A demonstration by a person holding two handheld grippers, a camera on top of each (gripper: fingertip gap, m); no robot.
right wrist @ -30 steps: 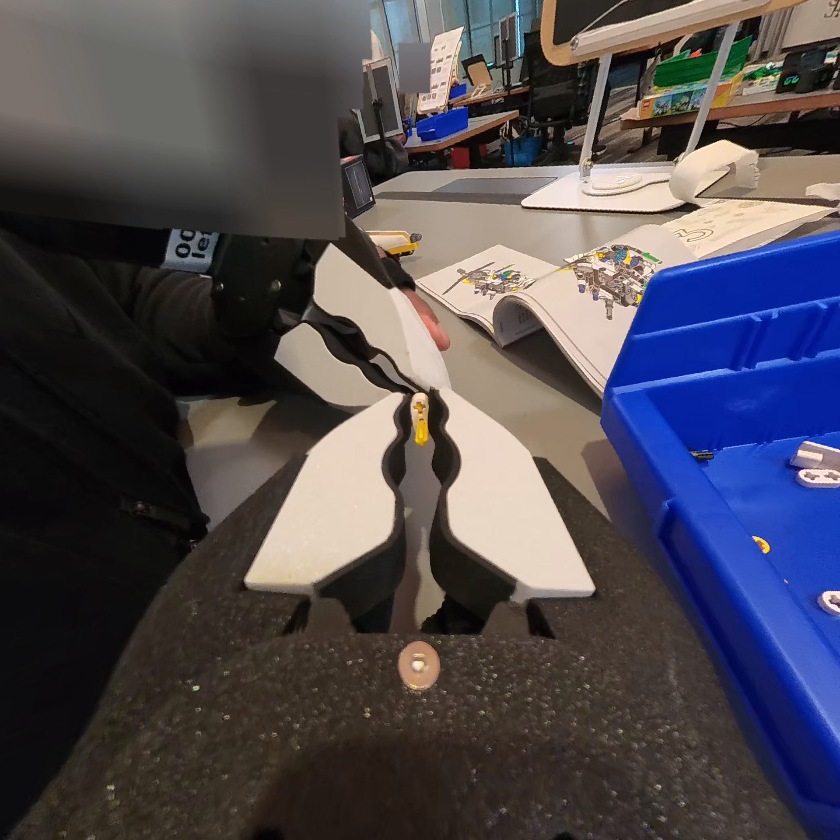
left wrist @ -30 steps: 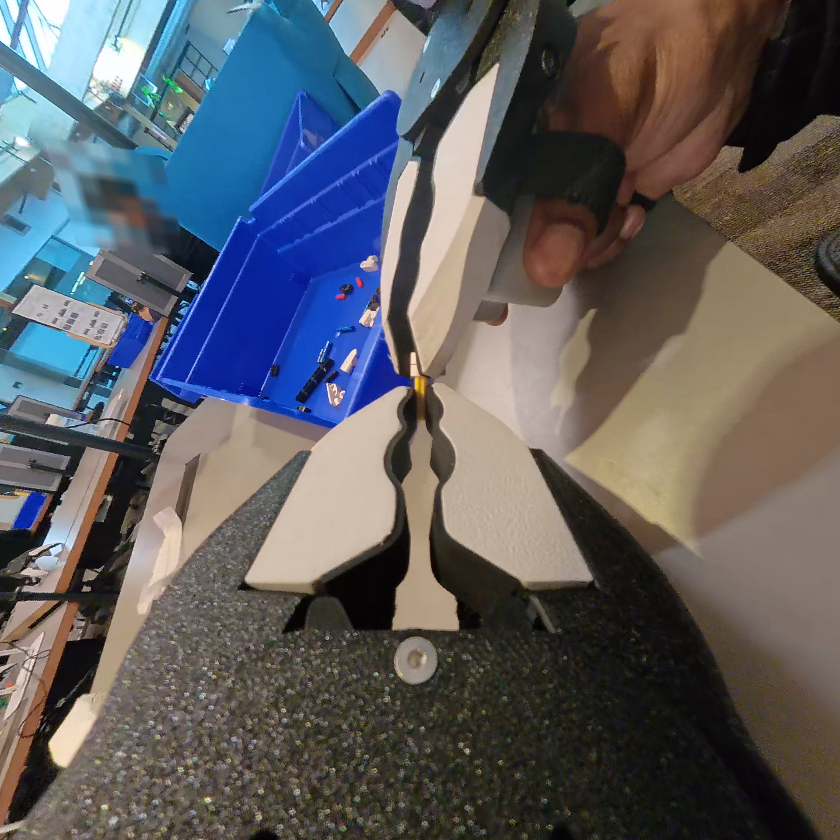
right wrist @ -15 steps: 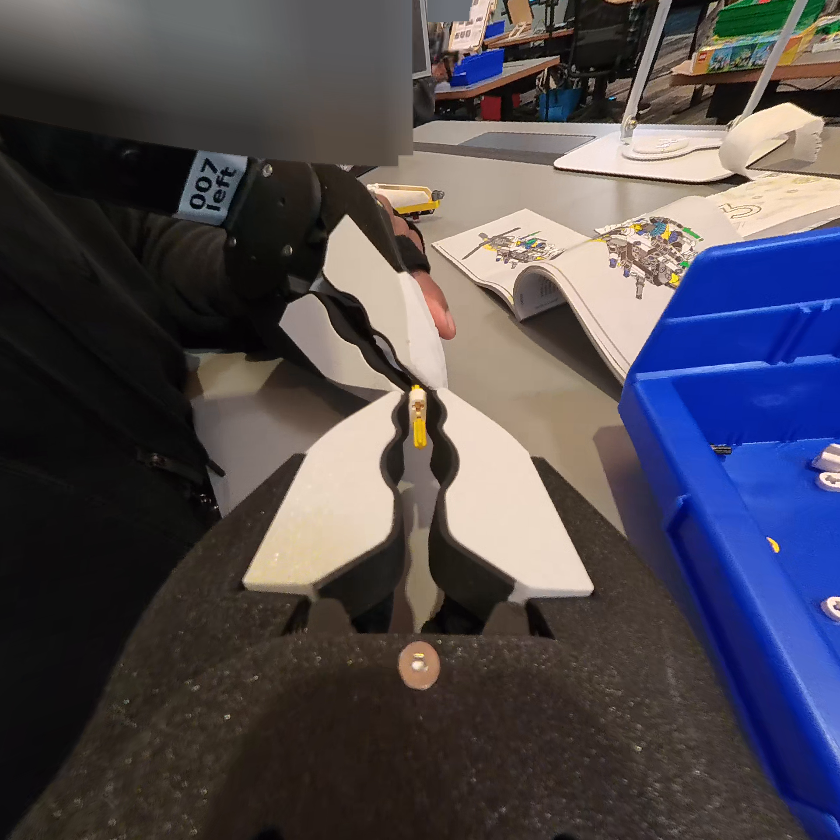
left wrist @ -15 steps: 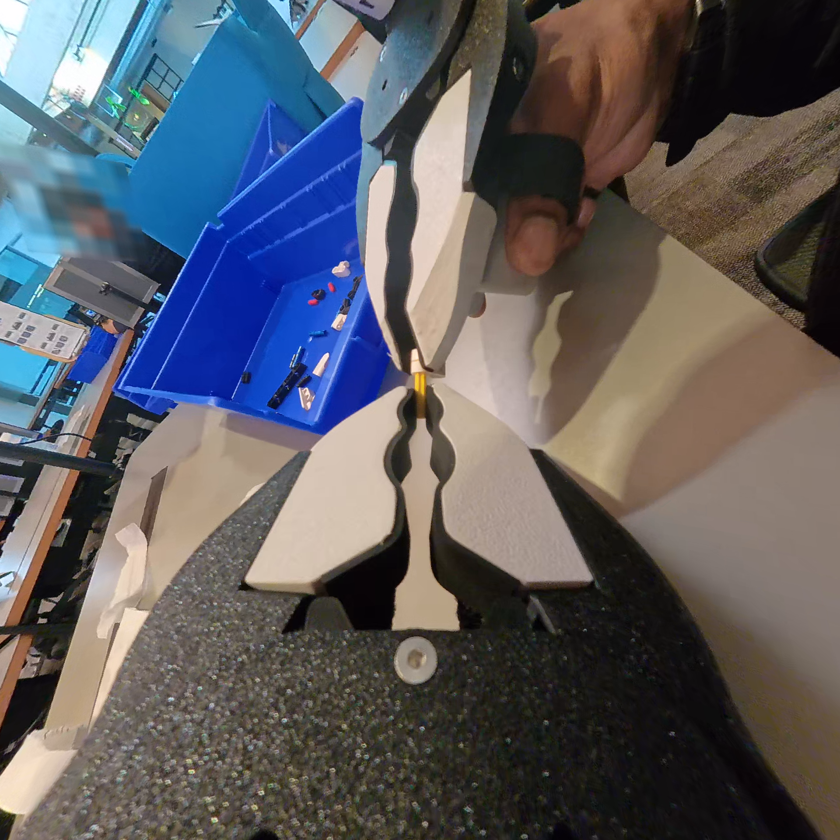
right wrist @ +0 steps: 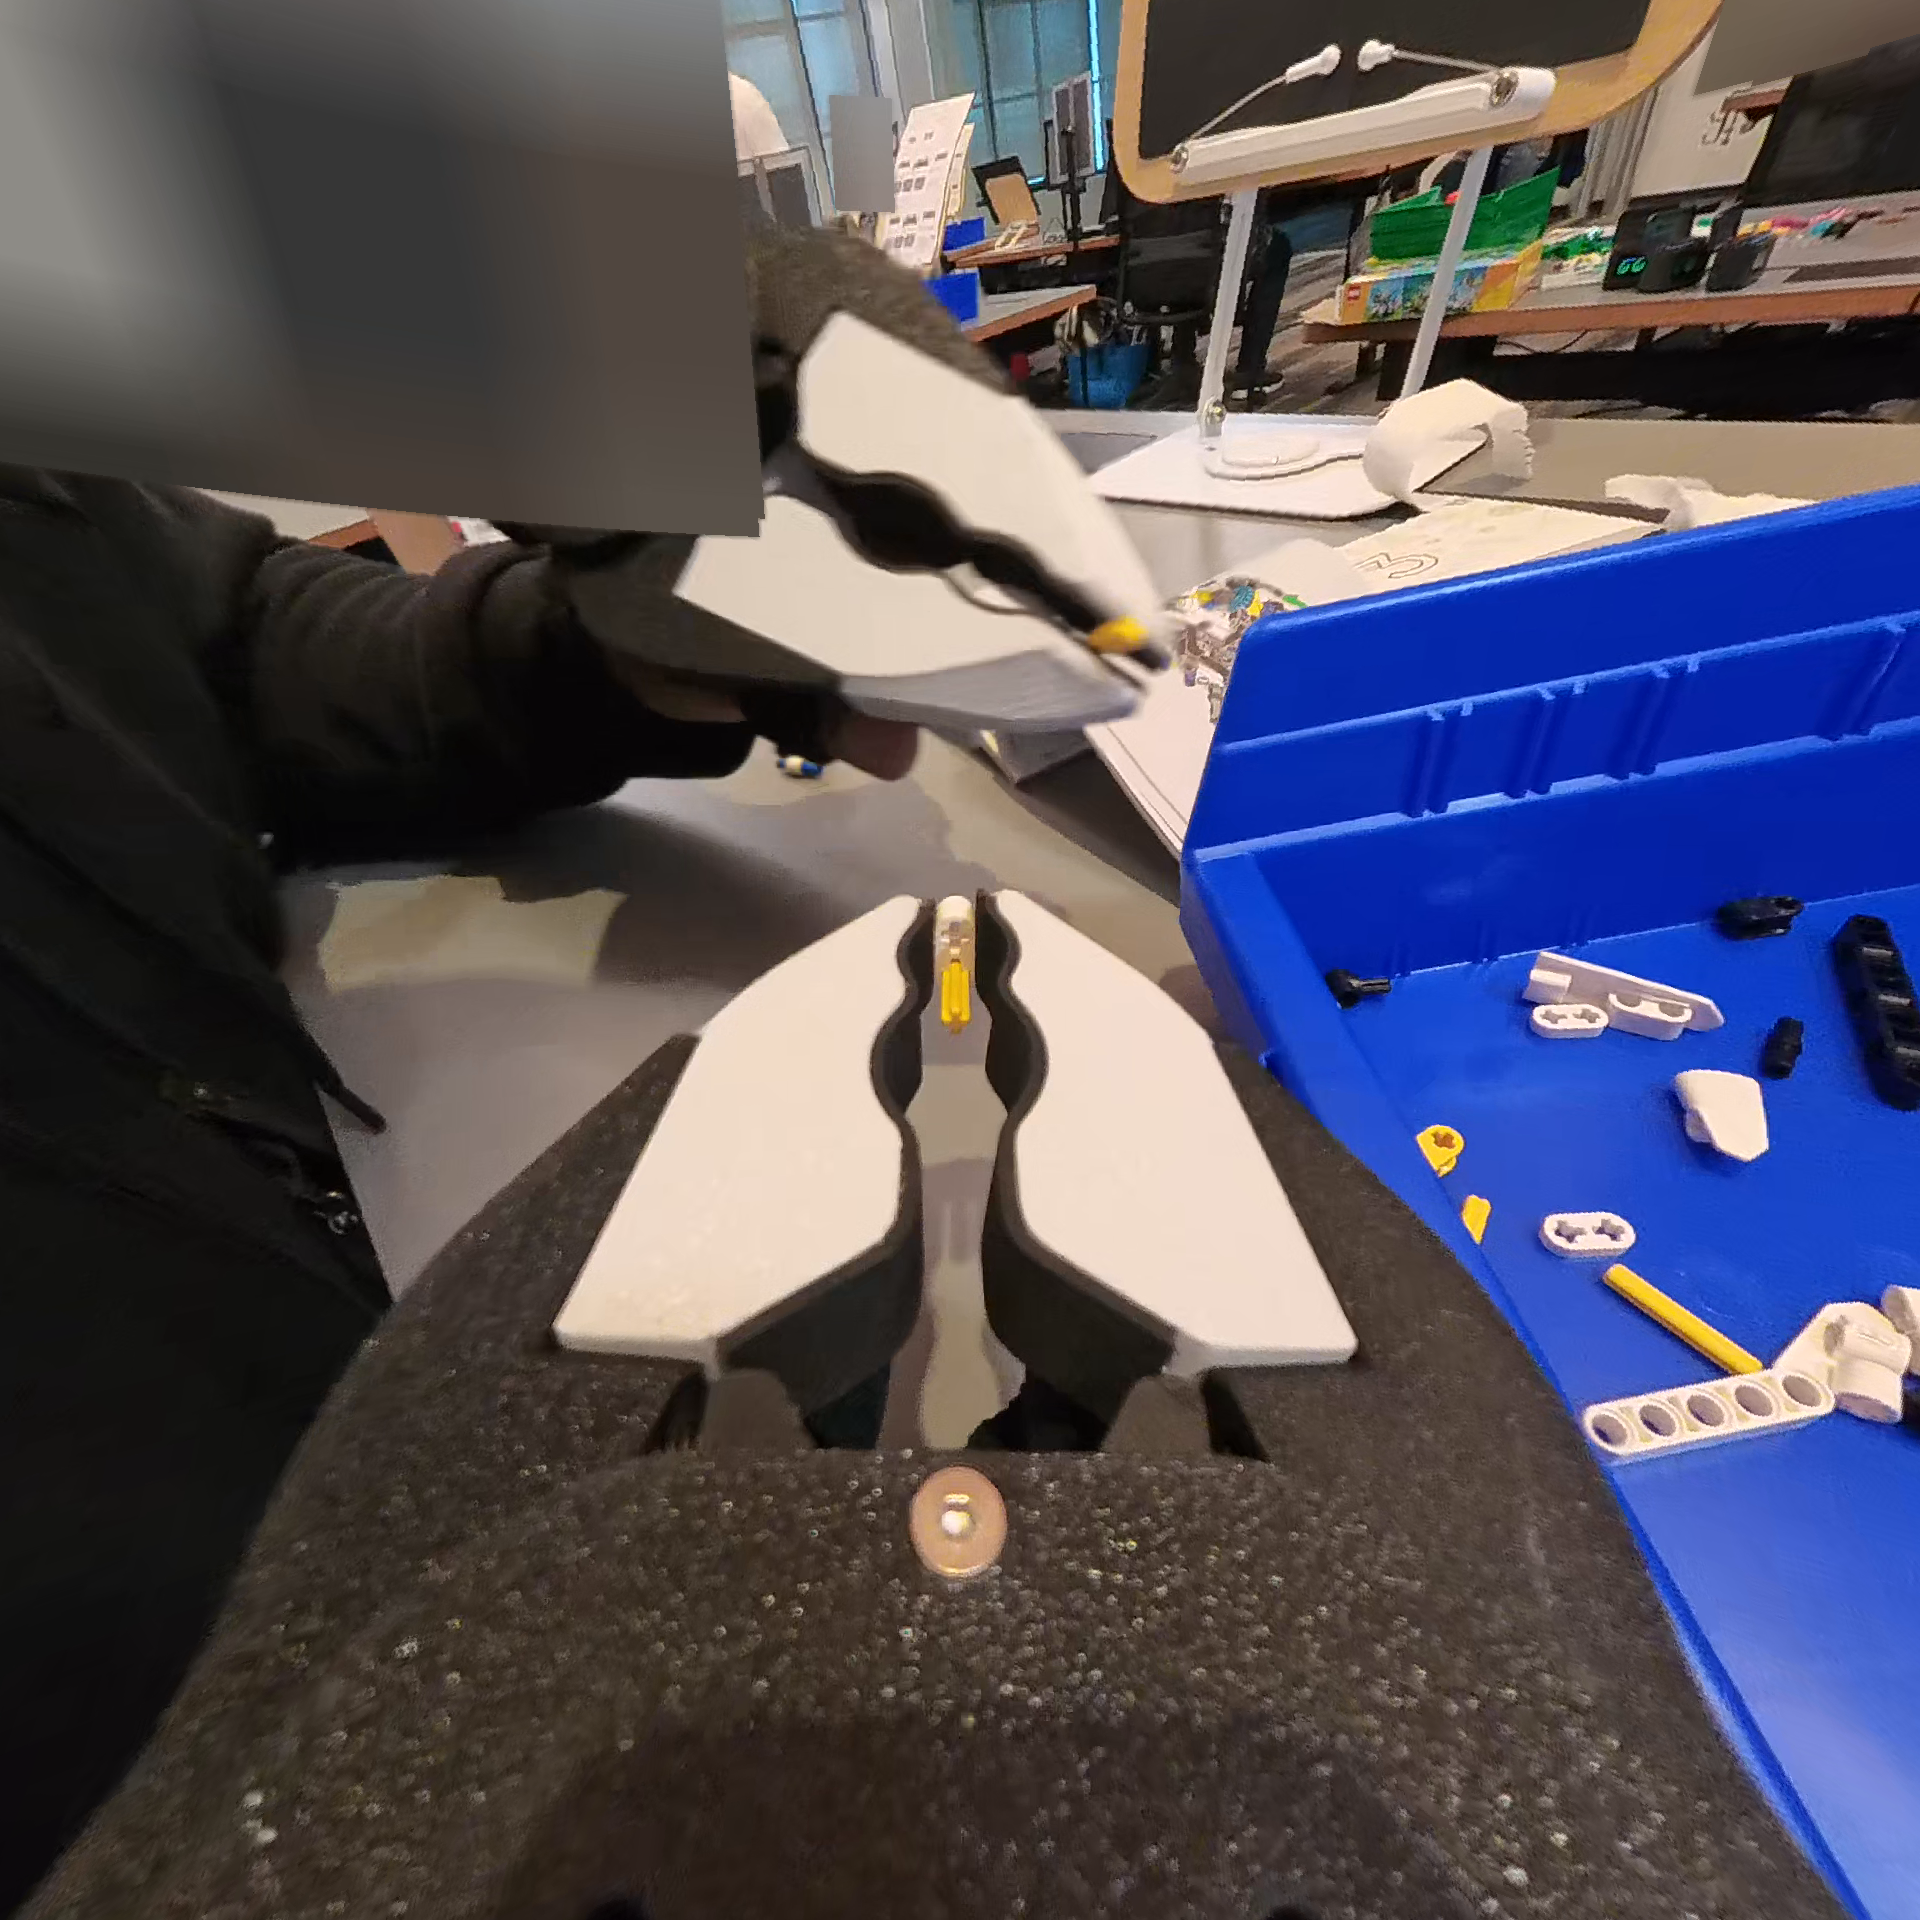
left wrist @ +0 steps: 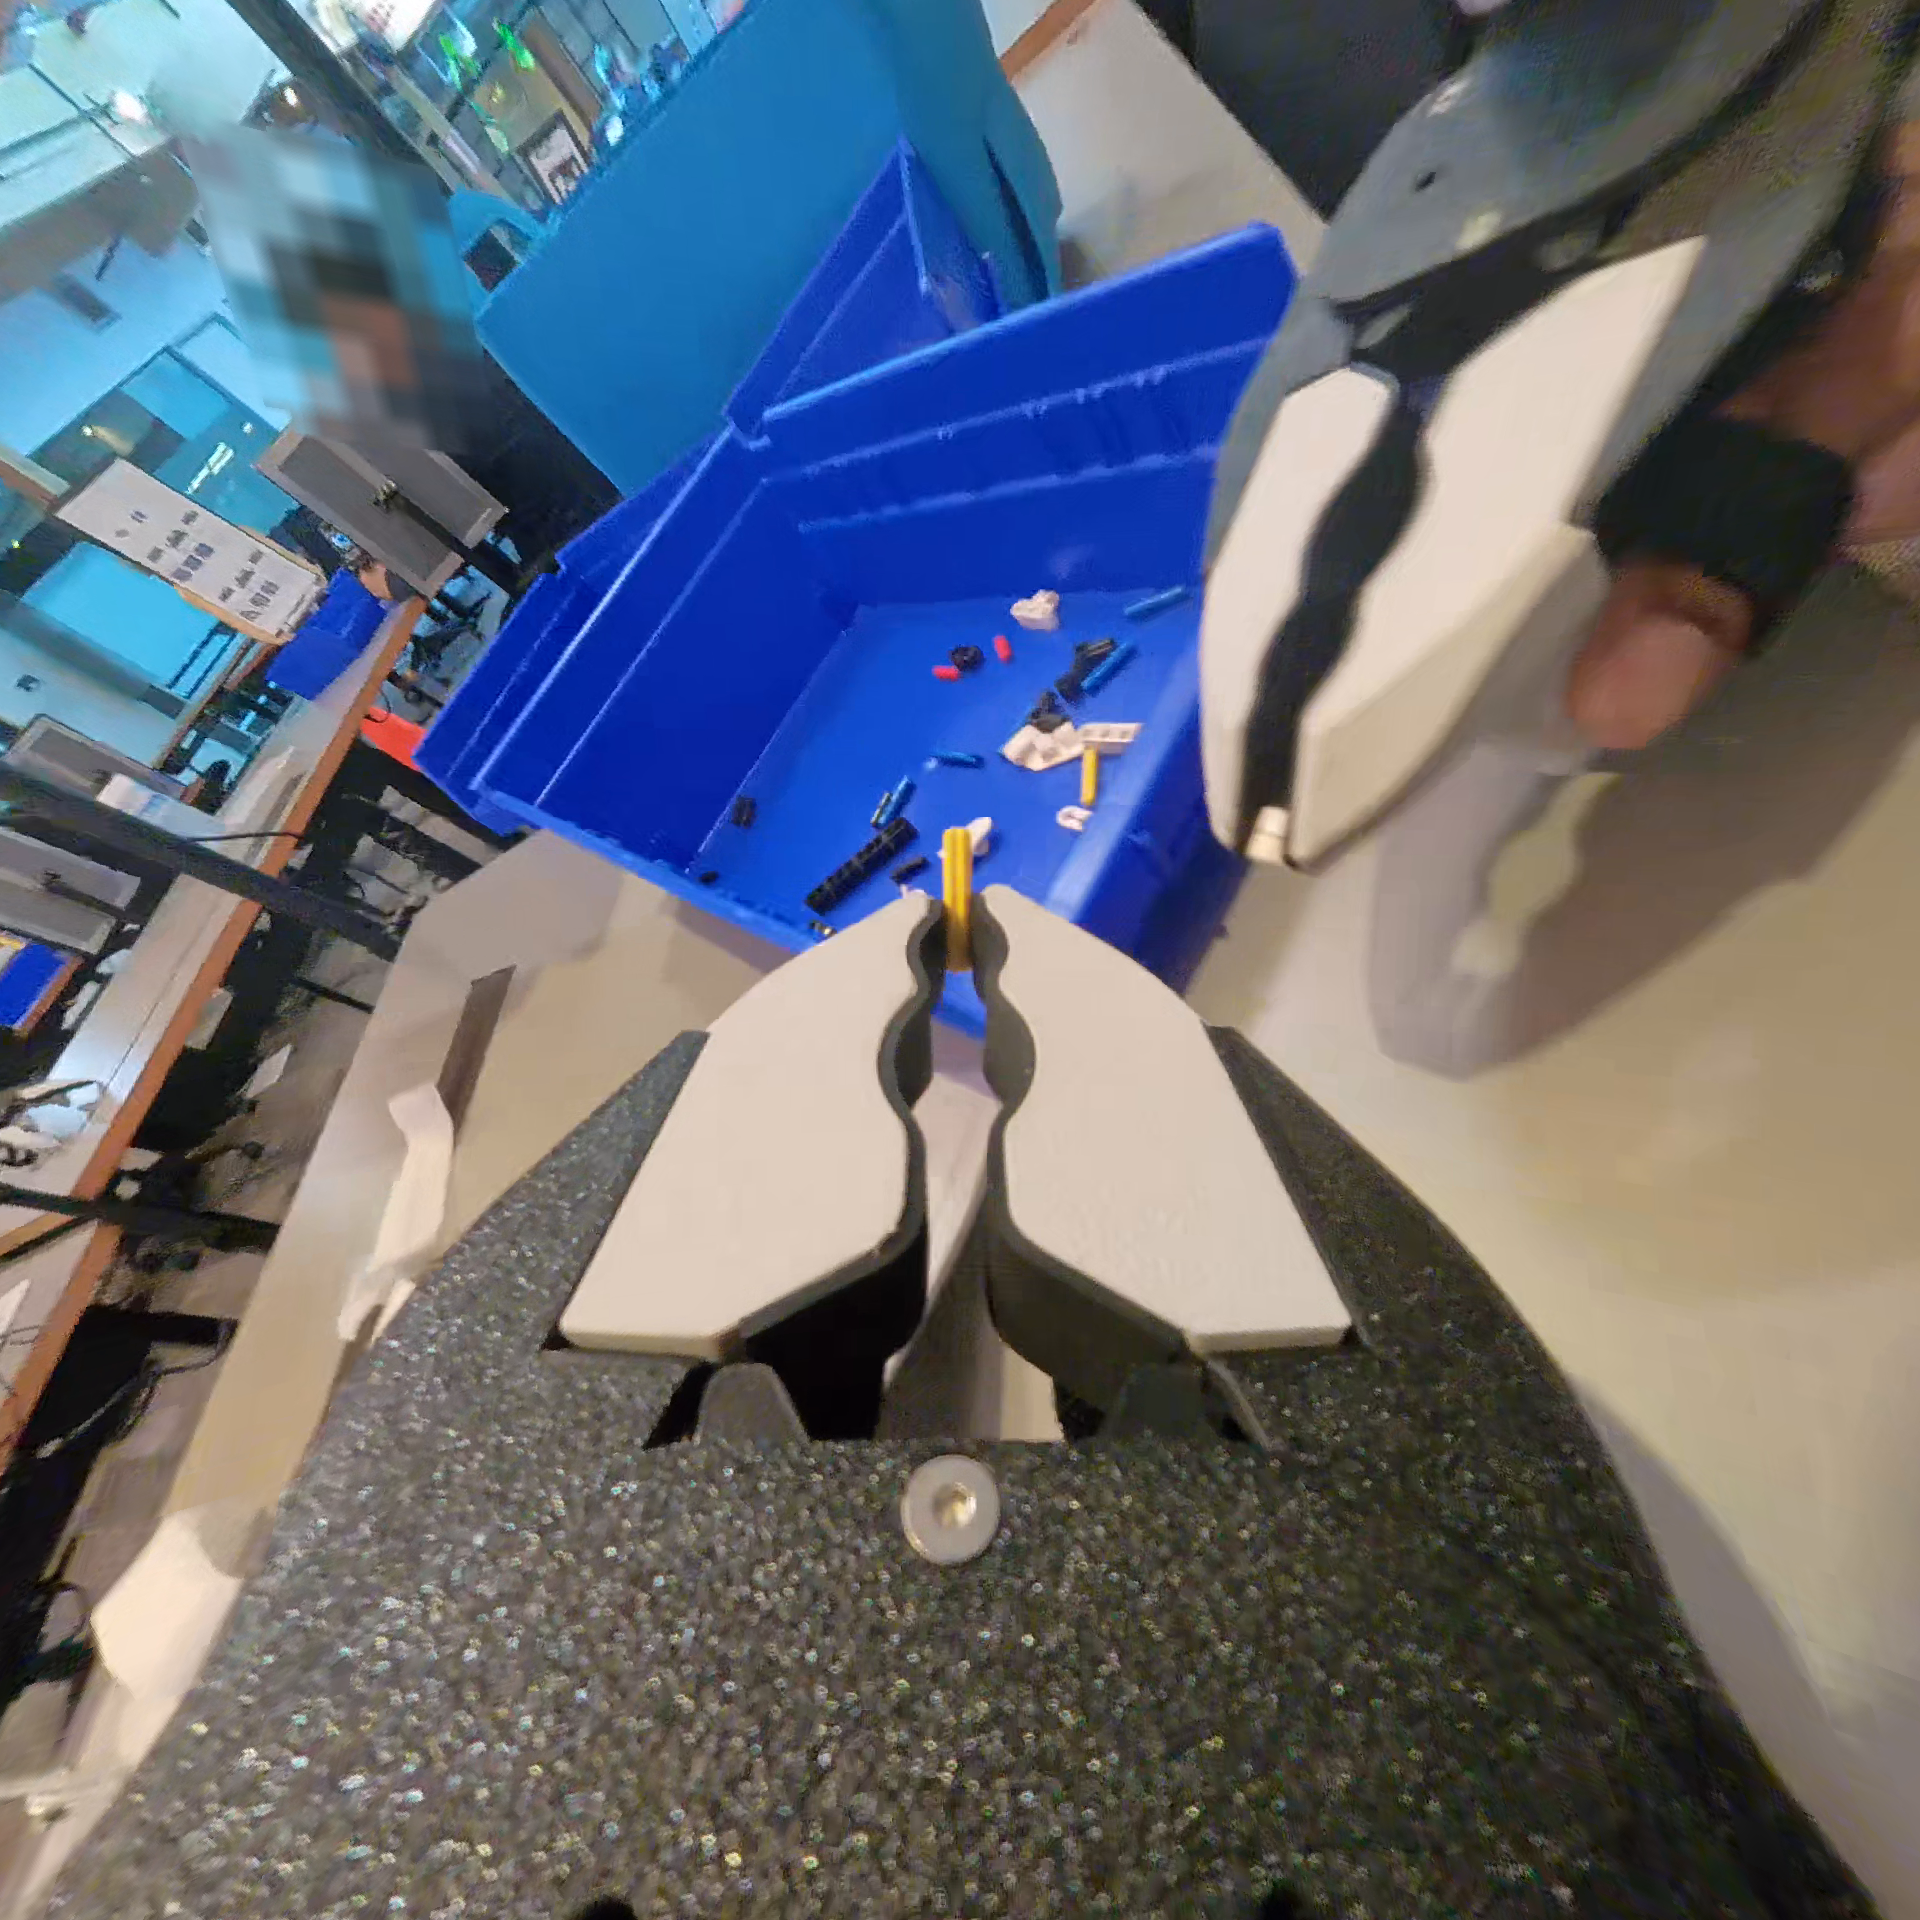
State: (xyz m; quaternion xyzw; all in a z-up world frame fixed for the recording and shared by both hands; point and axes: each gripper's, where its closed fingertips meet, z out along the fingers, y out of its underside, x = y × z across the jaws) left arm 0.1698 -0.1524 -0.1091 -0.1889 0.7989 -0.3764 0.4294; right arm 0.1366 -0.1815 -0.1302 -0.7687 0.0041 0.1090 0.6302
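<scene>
The left gripper (left wrist: 957,920) is clamped on a thin yellow axle (left wrist: 957,883); the right gripper (right wrist: 957,940) pinches a small white connector with a yellow pin (right wrist: 954,961). Both are held apart above the grey table (right wrist: 582,997). Beyond them stands a blue bin (right wrist: 1558,790) scattered with small building pieces (right wrist: 1621,1003).

The left gripper (left wrist: 957,925) fills the lower centre of its own view, its two pale fingers nearly closed and their dark pads pressed on a thin yellow pin (left wrist: 957,883) that sticks out past the tips. The right gripper (right wrist: 957,925) sits the same way in the lower centre of its view, its pads clamped on a small white piece with a yellow stub (right wrist: 954,971). In the left wrist view the right gripper also shows at the upper right, tips pointing down and left, with a hand (left wrist: 1766,540) wrapped around it under a black strap.
</scene>
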